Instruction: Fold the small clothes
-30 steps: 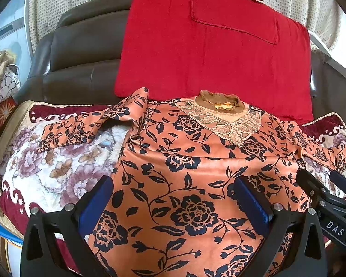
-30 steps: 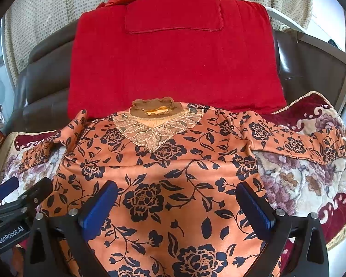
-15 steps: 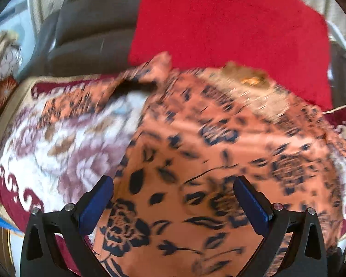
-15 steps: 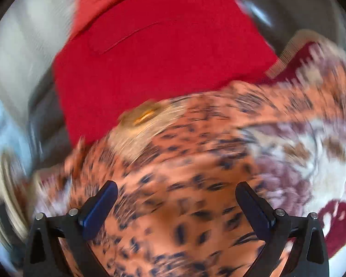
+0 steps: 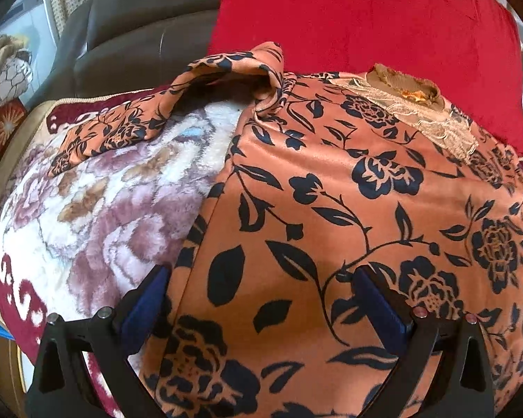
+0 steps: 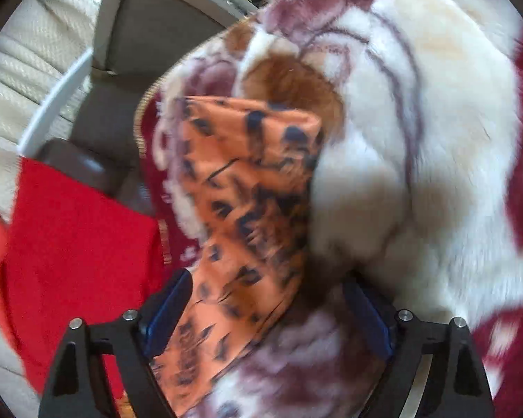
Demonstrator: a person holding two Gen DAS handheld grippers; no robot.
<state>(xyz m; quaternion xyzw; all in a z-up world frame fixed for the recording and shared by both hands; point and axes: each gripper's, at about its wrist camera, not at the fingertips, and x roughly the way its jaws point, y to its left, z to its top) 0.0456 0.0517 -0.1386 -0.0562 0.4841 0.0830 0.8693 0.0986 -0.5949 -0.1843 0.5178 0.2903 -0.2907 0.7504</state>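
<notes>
An orange blouse (image 5: 348,209) with a black flower print lies spread flat, its lace collar (image 5: 401,87) at the far end. Its left sleeve (image 5: 122,129) stretches out to the left, with a raised fold at the shoulder. My left gripper (image 5: 263,308) is open low over the blouse's left side, whose edge runs between the jaws. The right wrist view is rolled and blurred and shows the blouse's right sleeve (image 6: 247,191). My right gripper (image 6: 268,313) straddles that sleeve; its jaws are closing and the pads are still apart from the cloth.
The blouse rests on a plush cream and maroon flowered blanket (image 5: 87,209) that covers a brown leather sofa (image 5: 150,24). A red cushion (image 5: 366,28) leans on the backrest behind the collar. A white rail (image 6: 52,104) and pale cushions lie beyond the sofa's end.
My left gripper sank closer to the blouse's left side. My right gripper swung from the blouse's front out to the right sleeve, rolling over, and its jaws narrowed a little.
</notes>
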